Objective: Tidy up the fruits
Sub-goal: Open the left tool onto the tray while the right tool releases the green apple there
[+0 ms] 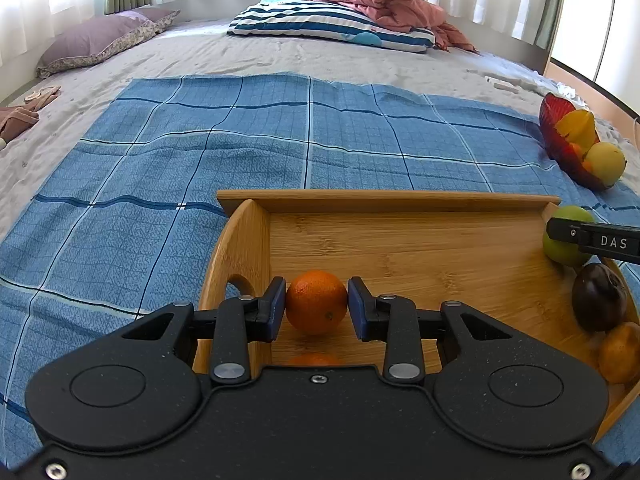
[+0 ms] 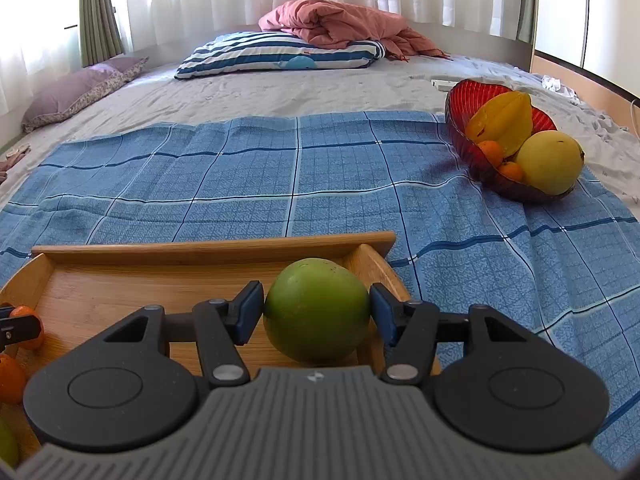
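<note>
Both grippers sit over the tray [image 1: 400,240]: left gripper [image 1: 317,306] has its pads against an orange [image 1: 316,302] at the tray's left end, right gripper [image 2: 317,312] brackets a green fruit [image 2: 316,310] at the right end, left pad touching, right pad contact unclear. Looks like pick-or-place; next probably lift both clear of the tray wall toward the bowl [image 2: 464,128], already crowded with fruit. A dark fruit [image 1: 598,296] sits near.

Both wrist cams sit low, close over wooden tray [image 1: 400,240], facing bed's pillows; shared: tray [image 2: 120,280], red bowl [image 2: 460,120]
</note>
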{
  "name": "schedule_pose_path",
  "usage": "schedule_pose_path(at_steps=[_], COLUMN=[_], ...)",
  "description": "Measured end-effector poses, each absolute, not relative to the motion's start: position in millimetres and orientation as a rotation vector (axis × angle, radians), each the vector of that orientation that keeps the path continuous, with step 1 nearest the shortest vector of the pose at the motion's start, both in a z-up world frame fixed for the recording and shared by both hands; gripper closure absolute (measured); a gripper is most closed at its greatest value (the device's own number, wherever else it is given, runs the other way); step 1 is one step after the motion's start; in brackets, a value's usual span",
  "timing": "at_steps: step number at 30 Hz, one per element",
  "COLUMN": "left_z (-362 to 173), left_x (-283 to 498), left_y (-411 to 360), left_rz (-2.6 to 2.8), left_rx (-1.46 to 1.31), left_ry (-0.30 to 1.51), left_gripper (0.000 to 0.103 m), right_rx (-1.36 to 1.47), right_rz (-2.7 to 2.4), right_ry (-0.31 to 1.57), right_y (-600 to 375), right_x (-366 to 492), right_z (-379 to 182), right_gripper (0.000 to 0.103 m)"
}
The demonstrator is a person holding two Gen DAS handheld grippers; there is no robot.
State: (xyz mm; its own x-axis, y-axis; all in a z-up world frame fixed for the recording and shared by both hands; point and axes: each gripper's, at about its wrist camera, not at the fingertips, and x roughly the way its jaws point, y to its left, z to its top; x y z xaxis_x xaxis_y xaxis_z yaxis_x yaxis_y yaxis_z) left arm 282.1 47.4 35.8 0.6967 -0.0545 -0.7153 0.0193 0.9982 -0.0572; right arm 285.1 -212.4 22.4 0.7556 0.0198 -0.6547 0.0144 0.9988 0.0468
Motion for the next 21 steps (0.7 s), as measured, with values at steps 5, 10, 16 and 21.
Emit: schedule_pose_path(at_steps=[5,10,16,21], left_z=[34.0,29.7,33.1,40.4], left_x=[282.3,282.2,278.0,272.1], left_y=[46.0,47.6,49.3,51.2], left_rz=[-0.040,-0.035,-0.029,-0.049], left_rx=[-0.044,-0.047,-0.048,-0.084], left_ry=[0.803,0.818,0.799,0.784], left_gripper=[0.070,0.065,0.039,0.020], right_rx=[0.038,0.035,0.048,0.030], right_rz=[0.006,0.011,0.056,0.072], right_ry=[0.716,0.712,0.703,0.666], right_y=[-211.4,-211.4,-211.9,-209.1], right_x=[284.1,282.0,276.0,264.4], right_z=[21.5,22.4,24.3,28.5], right_gripper=[0.034,0.028,0.017,0.012])
